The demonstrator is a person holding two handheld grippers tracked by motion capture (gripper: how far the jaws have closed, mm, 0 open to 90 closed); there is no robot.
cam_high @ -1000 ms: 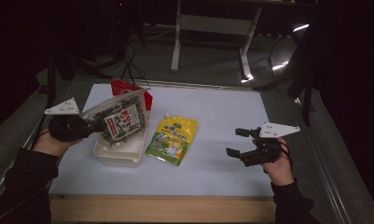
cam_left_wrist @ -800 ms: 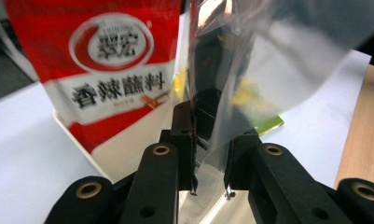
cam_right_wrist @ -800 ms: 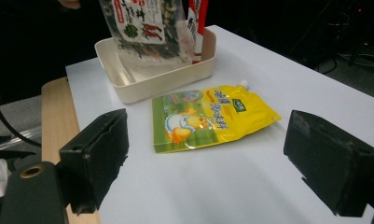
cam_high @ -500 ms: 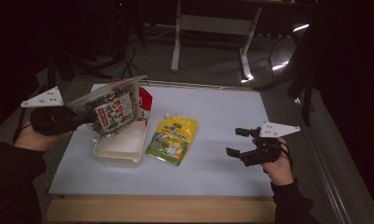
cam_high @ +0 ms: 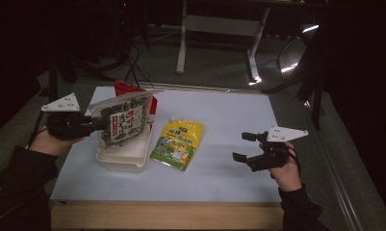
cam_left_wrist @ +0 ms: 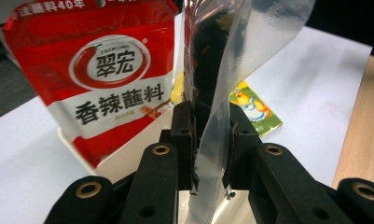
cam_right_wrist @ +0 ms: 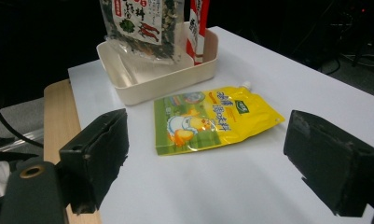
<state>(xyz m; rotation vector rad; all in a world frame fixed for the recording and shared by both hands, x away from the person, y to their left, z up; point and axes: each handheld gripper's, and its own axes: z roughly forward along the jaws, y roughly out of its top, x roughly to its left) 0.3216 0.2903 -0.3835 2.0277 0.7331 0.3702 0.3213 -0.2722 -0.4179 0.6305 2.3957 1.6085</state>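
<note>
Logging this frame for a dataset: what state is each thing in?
Left gripper: shut on the seaweed snack bag.
Seaweed snack bag: held up, tilted, above the tray.
Cream tray: open-topped, on the table.
Red seasoning packet: upright in the tray.
Yellow spouted pouch: lying flat, capped.
Right gripper: open, holding nothing.

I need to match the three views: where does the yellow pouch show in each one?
High view: the yellow pouch lies flat at table centre, just right of the white bin.
Left gripper view: a corner of it peeks out right of the clear bag that the left tongs clamp.
Right gripper view: it lies centre frame, between the open right tongs.
Shared landmark: the white bin, beside the pouch.
</note>
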